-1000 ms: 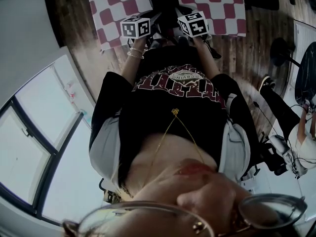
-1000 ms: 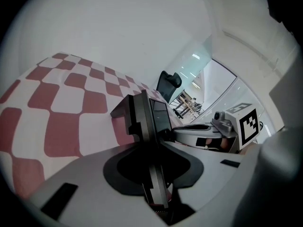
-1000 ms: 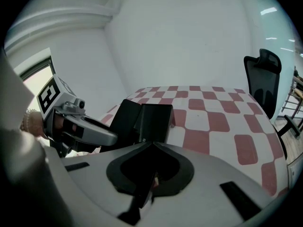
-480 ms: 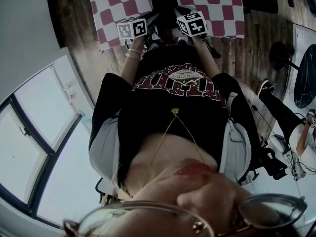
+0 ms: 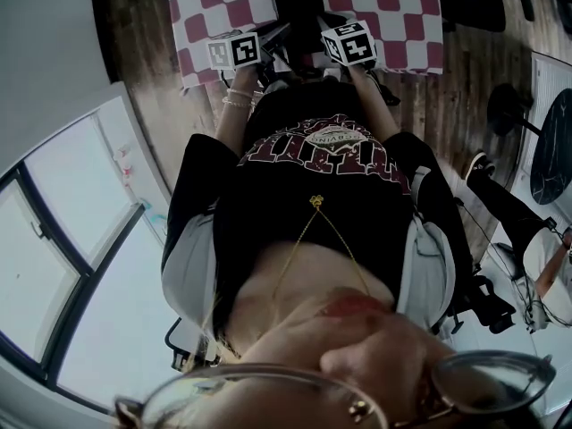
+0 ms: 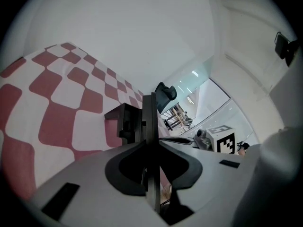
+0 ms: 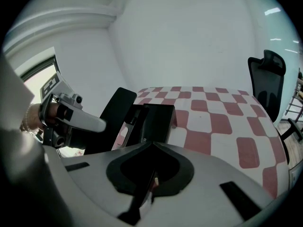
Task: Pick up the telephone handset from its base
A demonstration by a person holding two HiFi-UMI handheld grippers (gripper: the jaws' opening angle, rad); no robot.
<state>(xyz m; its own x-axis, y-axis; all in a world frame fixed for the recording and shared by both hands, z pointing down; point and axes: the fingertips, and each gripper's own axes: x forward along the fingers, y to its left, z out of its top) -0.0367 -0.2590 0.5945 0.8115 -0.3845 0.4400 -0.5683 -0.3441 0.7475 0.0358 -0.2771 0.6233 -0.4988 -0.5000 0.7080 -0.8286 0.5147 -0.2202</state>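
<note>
Red-and-white checks are seen across the surface (image 5: pixel 402 25). The handset (image 7: pixel 116 117) is clamped beside its base (image 7: pixel 156 122) by the left gripper (image 6: pixel 149 141), jaws just closed on it. The right gripper (image 7: pixel 150 178) is clenched empty.

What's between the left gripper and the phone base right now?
The black handset, clamped in the left gripper, stands tilted between it and the base; the right gripper view shows it.
</note>
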